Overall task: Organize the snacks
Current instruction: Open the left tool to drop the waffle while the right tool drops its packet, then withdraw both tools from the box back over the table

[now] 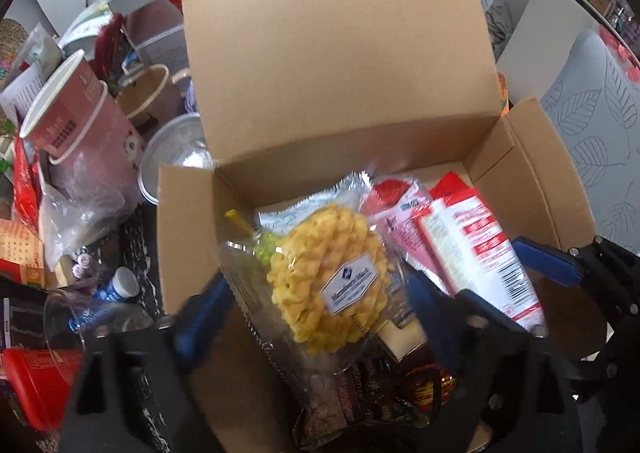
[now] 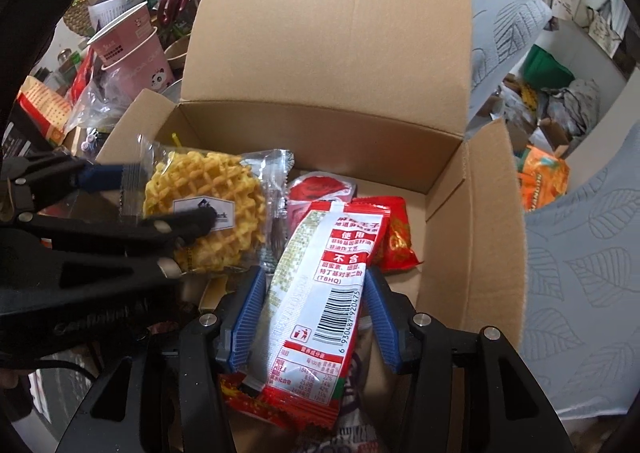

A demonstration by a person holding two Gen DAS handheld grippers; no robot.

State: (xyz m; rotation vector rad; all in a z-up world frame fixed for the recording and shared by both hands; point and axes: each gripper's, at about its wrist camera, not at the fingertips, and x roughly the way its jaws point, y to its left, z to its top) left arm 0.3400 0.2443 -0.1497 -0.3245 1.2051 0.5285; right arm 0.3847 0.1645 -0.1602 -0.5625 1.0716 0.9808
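Note:
An open cardboard box (image 1: 532, 173) (image 2: 472, 233) holds several snacks. A yellow waffle snack in a clear wrapper (image 1: 332, 273) (image 2: 200, 205) lies on top at the box's left. My left gripper (image 1: 316, 309) (image 2: 160, 199) is open, and the waffle packet sits loose between its wide-spread blue pads. My right gripper (image 2: 314, 281) is shut on a long red-and-white packet (image 2: 332, 273) (image 1: 480, 249), tilted over the box's right half. One of its blue fingers (image 1: 548, 263) shows in the left wrist view. Beneath lie a red-lidded pack (image 2: 320, 189), a red packet (image 2: 400, 237) and dark packets (image 1: 360, 393).
The box lid (image 1: 332, 33) stands upright at the back. Left of the box are stacked pink paper cups (image 1: 76, 113), a plastic bag (image 1: 80, 205), a metal bowl (image 1: 172, 157), red scissors (image 2: 176, 1) and a red container (image 1: 36, 385). Leaf-patterned cloth (image 2: 580, 273) lies to the right.

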